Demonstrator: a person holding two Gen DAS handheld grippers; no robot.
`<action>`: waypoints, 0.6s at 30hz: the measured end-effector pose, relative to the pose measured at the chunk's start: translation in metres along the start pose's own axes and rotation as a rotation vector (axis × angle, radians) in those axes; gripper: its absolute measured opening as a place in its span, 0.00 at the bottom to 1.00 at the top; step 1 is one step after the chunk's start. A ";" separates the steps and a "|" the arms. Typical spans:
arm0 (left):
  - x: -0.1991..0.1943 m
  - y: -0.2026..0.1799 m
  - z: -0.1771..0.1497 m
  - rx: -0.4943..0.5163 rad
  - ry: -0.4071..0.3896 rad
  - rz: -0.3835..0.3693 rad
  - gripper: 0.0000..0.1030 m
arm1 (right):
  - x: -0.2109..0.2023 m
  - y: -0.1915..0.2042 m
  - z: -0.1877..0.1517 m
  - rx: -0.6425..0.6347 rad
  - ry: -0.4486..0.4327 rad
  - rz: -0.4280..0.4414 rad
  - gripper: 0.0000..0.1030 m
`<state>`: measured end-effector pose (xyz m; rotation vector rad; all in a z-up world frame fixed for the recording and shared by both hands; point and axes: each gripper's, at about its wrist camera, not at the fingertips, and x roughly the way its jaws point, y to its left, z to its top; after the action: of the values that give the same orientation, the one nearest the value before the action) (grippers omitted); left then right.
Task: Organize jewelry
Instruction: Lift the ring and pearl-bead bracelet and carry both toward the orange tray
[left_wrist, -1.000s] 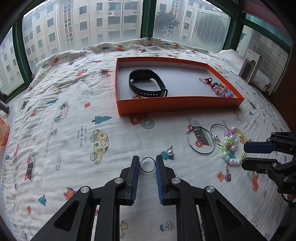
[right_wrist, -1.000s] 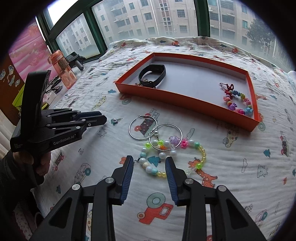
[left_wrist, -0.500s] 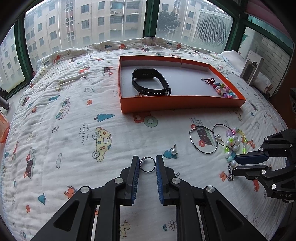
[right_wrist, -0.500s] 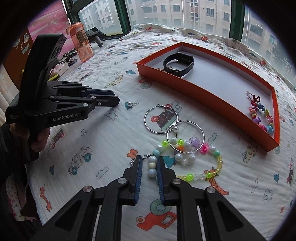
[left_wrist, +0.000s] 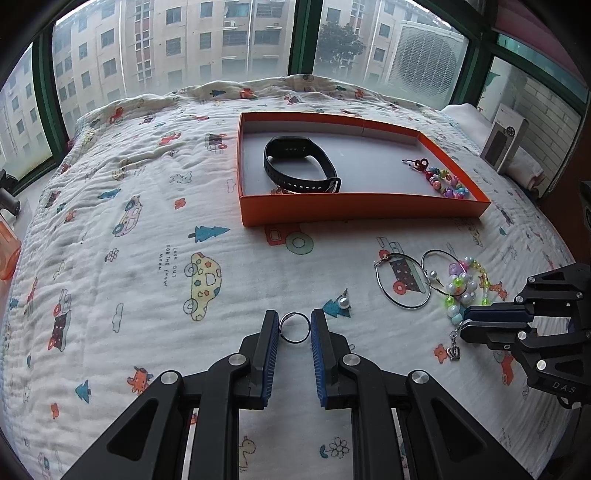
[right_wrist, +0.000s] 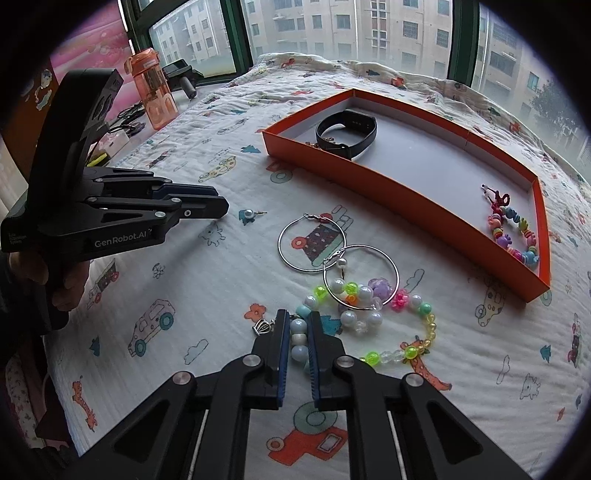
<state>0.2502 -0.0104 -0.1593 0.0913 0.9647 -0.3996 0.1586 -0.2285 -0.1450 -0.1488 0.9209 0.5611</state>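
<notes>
Right gripper (right_wrist: 298, 341) clamps the pastel beaded bracelet (right_wrist: 369, 314); left gripper (left_wrist: 294, 328) pinches a thin silver ring (left_wrist: 294, 328). Lifting might drag that overlapping wire hoop earring (right_wrist: 361, 276).

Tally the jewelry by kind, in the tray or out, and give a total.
Beaded bracelets: 2, one in the tray, one in the right gripper
Hoop earrings: 2
Pearl studs: 2
Rings: 1
Black bands: 1
Total: 8
</notes>
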 end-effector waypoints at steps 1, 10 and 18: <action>-0.002 -0.001 0.000 -0.001 -0.003 0.001 0.18 | -0.005 -0.002 0.000 0.018 -0.012 0.001 0.12; -0.045 -0.014 0.006 -0.005 -0.084 -0.004 0.18 | -0.064 -0.010 0.004 0.120 -0.146 0.000 0.12; -0.087 -0.028 0.016 0.009 -0.158 -0.007 0.18 | -0.111 -0.023 0.016 0.188 -0.255 0.017 0.12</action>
<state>0.2083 -0.0154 -0.0765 0.0632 0.8080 -0.4114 0.1292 -0.2858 -0.0507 0.0983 0.7222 0.4934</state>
